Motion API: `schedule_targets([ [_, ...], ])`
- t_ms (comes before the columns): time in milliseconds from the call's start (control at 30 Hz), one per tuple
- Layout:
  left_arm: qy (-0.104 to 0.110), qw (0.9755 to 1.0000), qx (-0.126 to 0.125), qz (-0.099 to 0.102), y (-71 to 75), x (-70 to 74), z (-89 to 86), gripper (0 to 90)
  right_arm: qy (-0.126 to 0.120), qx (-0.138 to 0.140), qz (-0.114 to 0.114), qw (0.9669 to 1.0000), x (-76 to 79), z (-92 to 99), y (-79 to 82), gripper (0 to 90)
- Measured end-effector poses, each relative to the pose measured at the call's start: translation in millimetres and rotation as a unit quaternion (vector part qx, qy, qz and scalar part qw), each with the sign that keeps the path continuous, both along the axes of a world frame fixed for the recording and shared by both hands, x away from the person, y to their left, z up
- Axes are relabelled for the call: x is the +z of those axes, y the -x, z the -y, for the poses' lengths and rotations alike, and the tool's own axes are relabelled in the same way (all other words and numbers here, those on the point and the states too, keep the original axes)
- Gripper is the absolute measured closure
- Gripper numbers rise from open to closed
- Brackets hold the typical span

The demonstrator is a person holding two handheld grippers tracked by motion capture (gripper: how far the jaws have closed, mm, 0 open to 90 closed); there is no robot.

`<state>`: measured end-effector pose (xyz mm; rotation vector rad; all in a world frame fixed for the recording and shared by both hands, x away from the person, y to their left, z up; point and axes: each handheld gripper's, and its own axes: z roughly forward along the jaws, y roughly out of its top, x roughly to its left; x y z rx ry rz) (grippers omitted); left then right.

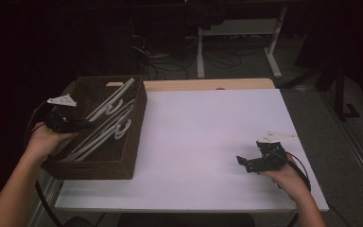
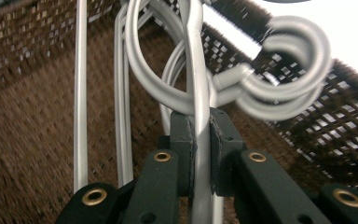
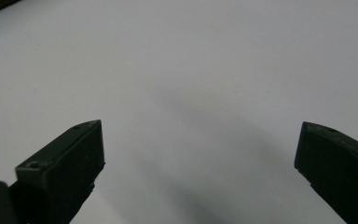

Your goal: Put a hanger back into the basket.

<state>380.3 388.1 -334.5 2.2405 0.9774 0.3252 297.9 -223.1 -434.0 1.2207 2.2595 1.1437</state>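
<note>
Several white plastic hangers [image 1: 108, 124] lie stacked in a dark brown woven basket [image 1: 131, 142] at the table's left side. My left gripper [image 1: 86, 125] reaches into the basket from its left and is shut on the bar of one white hanger [image 2: 199, 93], which runs up between the two pads. The hooks [image 2: 289, 70] of the hangers curl against the basket's wall [image 2: 317, 126]. My right gripper [image 1: 244, 162] rests low over the white table top [image 1: 208, 137] near the front right, jaws wide apart with nothing between them [image 3: 198, 144].
The basket takes up the table's left end, partly overhanging its edge. A wooden strip [image 1: 208, 84] runs along the table's far edge. Beyond it stand a white desk frame [image 1: 238, 42] and cables on a dark floor.
</note>
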Motion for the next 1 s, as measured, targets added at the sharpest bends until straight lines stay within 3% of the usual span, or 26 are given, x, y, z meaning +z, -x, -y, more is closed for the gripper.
schedule_targets([
  [67,0.002,0.9999,0.007,-0.008,-1.9,-6.2,-3.2,82.1,0.001,0.001,-0.002,1.0000,-0.5,-1.3,-0.3,1.2],
  [167,0.008,0.9997,-0.003,-0.025,-2.9,-14.0,-4.4,81.6,0.002,0.002,-0.001,1.0000,-0.7,-2.2,-0.4,1.3],
  [200,0.001,0.9998,-0.004,-0.019,-2.0,-14.9,-3.9,79.3,0.001,0.002,-0.001,1.0000,-0.5,-2.2,-0.3,1.2],
  [267,0.002,1.0000,0.002,-0.009,-0.6,-14.3,-4.9,64.9,0.001,0.002,0.000,1.0000,-0.2,-2.0,-0.2,1.2],
  [400,0.018,0.9997,0.014,0.007,1.3,-7.6,-9.2,53.9,0.000,0.001,0.000,1.0000,0.3,-1.0,0.0,1.3],
  [533,0.047,0.9986,0.012,0.020,5.0,0.7,-6.4,45.8,-0.001,0.002,0.001,1.0000,1.0,-0.8,-0.1,1.3],
  [700,0.086,0.9956,-0.012,0.035,12.9,12.0,13.8,37.5,-0.002,0.002,0.002,1.0000,2.7,-0.8,-0.4,1.2],
  [833,0.104,0.9927,-0.038,0.046,20.5,16.9,37.0,32.1,-0.004,0.006,0.004,1.0000,5.1,-1.6,0.1,1.3],
  [1000,0.133,0.9872,-0.063,0.061,30.8,18.8,63.1,24.5,-0.009,0.014,0.008,0.9998,11.9,-2.3,1.5,1.3],
])
